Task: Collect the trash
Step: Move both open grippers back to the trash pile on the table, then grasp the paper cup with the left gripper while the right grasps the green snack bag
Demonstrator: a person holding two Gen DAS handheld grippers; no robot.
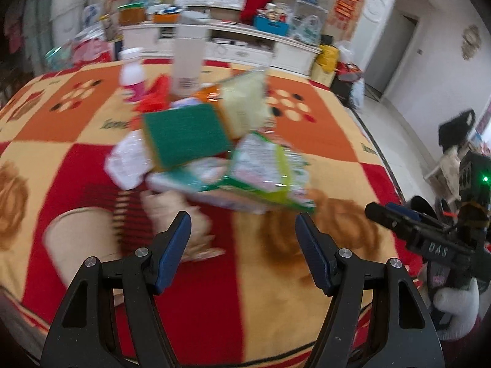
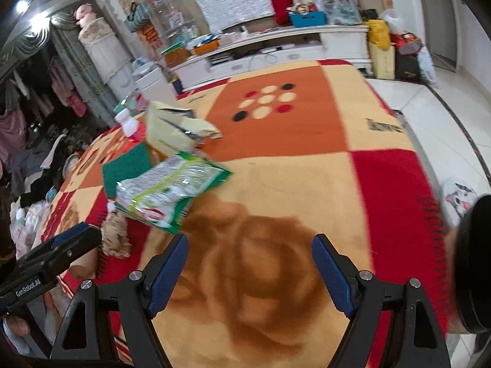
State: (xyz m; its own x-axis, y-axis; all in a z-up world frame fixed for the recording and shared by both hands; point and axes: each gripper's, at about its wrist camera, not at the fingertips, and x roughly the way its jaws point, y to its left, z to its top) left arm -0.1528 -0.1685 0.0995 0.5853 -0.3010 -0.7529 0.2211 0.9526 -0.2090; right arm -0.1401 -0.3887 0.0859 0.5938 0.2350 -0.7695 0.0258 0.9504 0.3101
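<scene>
A pile of trash lies mid-table on the checkered cloth: a green box, a green-and-white snack bag, a pale yellow bag, a white wrapper, a red wrapper and crumpled tan paper. Just short of the pile my left gripper hovers open and empty. My right gripper is open over bare cloth, with the snack bag, the yellow bag and the green box to its upper left. Each gripper shows at the edge of the other's view, the right gripper and the left gripper.
A tall white bottle and a small pink-and-white bottle stand behind the pile. A white cabinet loaded with boxes and bags runs along the far wall. Tiled floor lies past the table's right edge. A gloved hand holds the right gripper.
</scene>
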